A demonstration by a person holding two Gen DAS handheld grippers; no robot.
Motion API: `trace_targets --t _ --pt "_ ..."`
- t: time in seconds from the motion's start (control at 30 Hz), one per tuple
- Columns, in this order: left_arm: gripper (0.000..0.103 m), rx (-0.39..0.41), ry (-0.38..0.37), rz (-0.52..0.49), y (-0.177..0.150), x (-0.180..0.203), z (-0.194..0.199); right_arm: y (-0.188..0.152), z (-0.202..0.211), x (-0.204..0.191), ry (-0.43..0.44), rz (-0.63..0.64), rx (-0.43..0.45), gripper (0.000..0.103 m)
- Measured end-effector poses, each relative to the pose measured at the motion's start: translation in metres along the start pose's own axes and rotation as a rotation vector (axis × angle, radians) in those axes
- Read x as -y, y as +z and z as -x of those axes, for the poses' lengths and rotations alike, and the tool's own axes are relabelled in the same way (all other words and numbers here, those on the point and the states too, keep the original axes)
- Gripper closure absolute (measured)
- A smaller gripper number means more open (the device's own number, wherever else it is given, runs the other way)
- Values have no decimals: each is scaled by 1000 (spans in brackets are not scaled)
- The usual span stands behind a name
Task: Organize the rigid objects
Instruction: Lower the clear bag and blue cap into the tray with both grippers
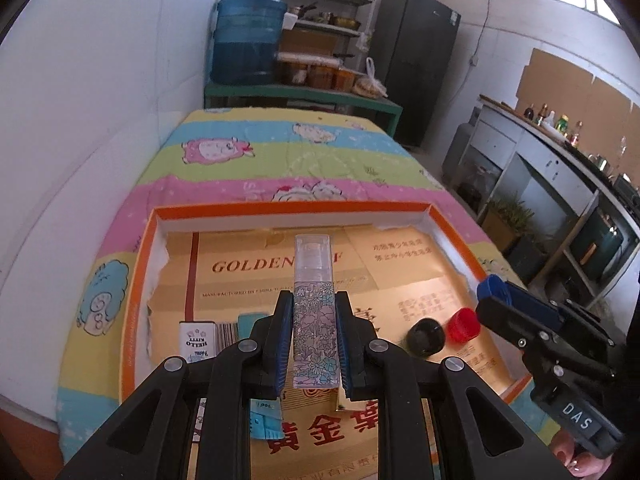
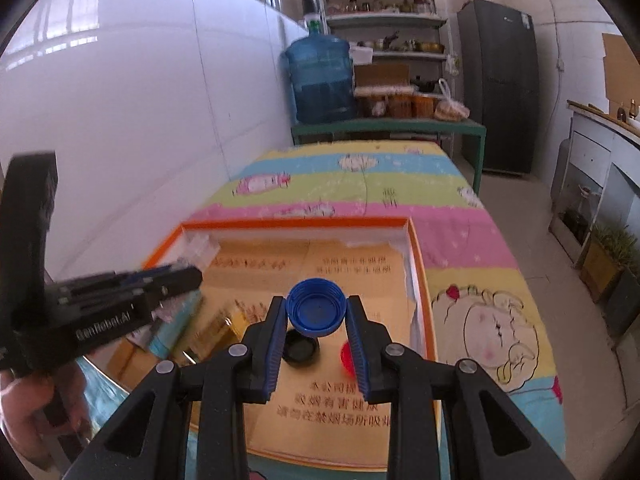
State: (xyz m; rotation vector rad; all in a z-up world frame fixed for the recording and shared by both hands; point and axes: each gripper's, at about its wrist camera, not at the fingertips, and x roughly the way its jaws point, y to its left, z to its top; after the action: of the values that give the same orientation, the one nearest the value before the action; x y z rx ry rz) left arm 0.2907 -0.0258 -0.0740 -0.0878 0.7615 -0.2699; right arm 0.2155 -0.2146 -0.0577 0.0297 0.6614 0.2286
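Observation:
A slim floral spray bottle (image 1: 314, 320) with a clear cap stands clamped between the blue pads of my left gripper (image 1: 314, 295), above an orange-rimmed tray (image 1: 280, 210) lined with cardboard. My right gripper (image 2: 316, 302) is shut on a blue bottle cap (image 2: 317, 307), hollow side toward the camera. Below it, a black cap (image 2: 300, 348) and a red cap (image 2: 346, 354) lie on the tray floor. In the left wrist view the right gripper (image 1: 486, 290) hovers at the tray's right rim, beside the black cap (image 1: 426, 336) and red cap (image 1: 464, 324). The left gripper (image 2: 188, 276) shows blurred at the left.
A Hello Kitty box (image 1: 198, 340), a teal box (image 2: 176, 320) and a golden box (image 2: 218, 332) lie in the tray's near-left part. The tray sits on a striped cartoon quilt (image 1: 280, 152). A white wall runs along the left; a green bench with a water jug (image 1: 246, 36) stands behind.

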Motion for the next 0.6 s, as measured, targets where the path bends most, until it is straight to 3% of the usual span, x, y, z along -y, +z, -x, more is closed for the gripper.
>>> trace_targets --t 0.6 --pt "83 -37 20 -23 -8 5 -21 -16 -19 0 -21 -2 -122 73"
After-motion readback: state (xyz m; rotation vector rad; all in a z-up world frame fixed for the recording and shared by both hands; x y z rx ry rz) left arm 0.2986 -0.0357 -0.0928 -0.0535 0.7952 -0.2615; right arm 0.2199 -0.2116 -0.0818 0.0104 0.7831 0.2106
